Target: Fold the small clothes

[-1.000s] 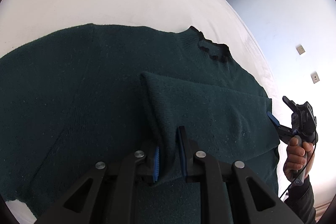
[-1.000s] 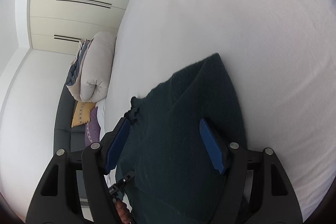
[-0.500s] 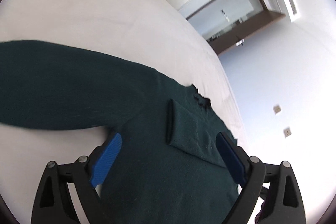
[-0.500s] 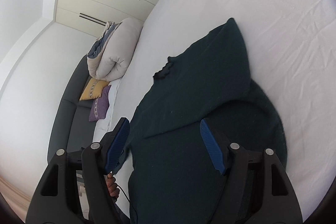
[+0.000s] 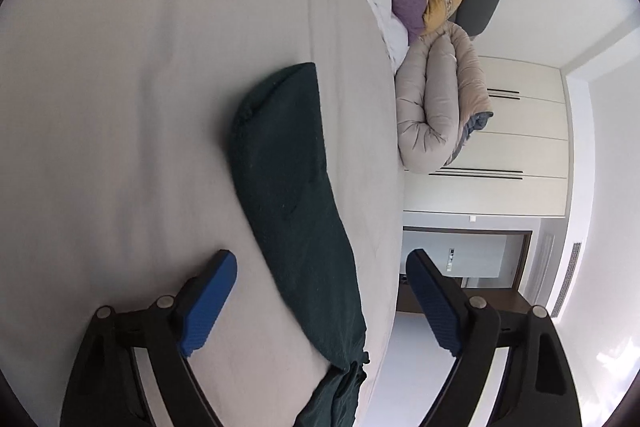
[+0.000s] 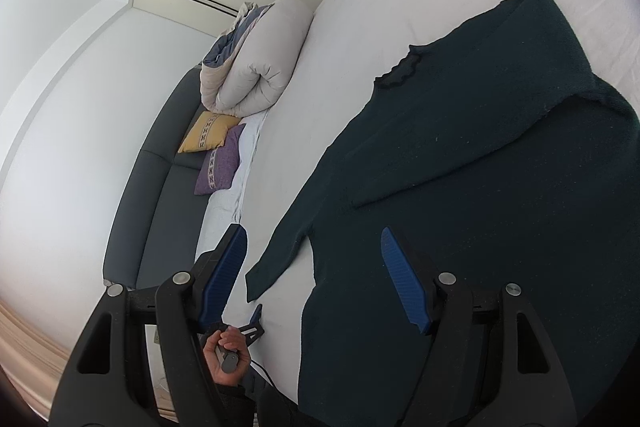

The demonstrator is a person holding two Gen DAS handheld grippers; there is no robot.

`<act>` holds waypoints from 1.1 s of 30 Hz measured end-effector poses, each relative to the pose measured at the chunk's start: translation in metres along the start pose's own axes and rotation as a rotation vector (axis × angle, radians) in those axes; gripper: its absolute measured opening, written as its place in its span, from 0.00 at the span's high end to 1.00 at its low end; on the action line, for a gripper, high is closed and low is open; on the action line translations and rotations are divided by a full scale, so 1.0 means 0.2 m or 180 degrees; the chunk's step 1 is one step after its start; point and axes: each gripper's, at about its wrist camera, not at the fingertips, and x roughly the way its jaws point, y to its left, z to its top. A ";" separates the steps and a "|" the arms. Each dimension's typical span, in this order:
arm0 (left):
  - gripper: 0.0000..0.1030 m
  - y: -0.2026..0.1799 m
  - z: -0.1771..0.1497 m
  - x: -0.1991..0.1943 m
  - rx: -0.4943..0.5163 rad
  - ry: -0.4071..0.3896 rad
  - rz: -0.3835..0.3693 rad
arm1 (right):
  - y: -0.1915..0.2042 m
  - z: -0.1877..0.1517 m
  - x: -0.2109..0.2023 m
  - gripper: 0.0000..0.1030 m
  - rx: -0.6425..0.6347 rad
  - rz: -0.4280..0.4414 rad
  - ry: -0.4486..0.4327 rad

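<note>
White bedsheet fills most of both views: the bed (image 5: 120,107) carries a dark green knit sweater (image 6: 480,187) spread flat, with a rolled duvet (image 6: 256,67) and two cushions beyond its edge. From the right wrist view the sweater's far sleeve is already laid across the chest, while the near left sleeve (image 5: 292,187) is unfolded, stretched out from the body. That sleeve's long axis runs straight away from the left tool (image 5: 320,307), directly ahead between its blue pads, cuff at the far end, so the left hand (image 6: 228,351) is clearly the nearer one for it. Its pads stand wide apart, empty, low over the sheet beside the bed's edge. The right tool (image 6: 316,275) hovers above the sweater's lower body, likewise spread and holding nothing. Judging by this, the left sleeve fold comes next.
</note>
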 end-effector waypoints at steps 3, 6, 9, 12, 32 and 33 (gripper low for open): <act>0.29 -0.04 0.06 0.07 0.0113 -0.0112 0.0147 | 0.09 -0.02 0.03 0.33 -0.0086 -0.0004 0.0014; 0.71 -0.02 0.11 0.16 0.0111 -0.0065 0.0320 | 0.14 -0.04 0.05 0.33 -0.0127 -0.0021 0.0025; 0.86 -0.04 0.14 0.15 0.0228 -0.0053 0.0428 | 0.15 -0.05 0.05 0.33 -0.0160 -0.0052 0.0028; 0.89 -0.22 0.06 0.12 0.0686 -0.0111 0.0499 | 0.13 -0.05 0.07 0.33 -0.0134 -0.0078 0.0028; 0.91 -0.49 -1.92 0.57 0.5864 0.0474 0.1323 | -0.27 0.06 0.65 0.33 0.0560 0.0033 0.0658; 0.91 -0.49 -1.91 0.56 0.5870 0.0453 0.1319 | -0.29 0.05 0.71 0.33 0.0622 0.0076 0.0705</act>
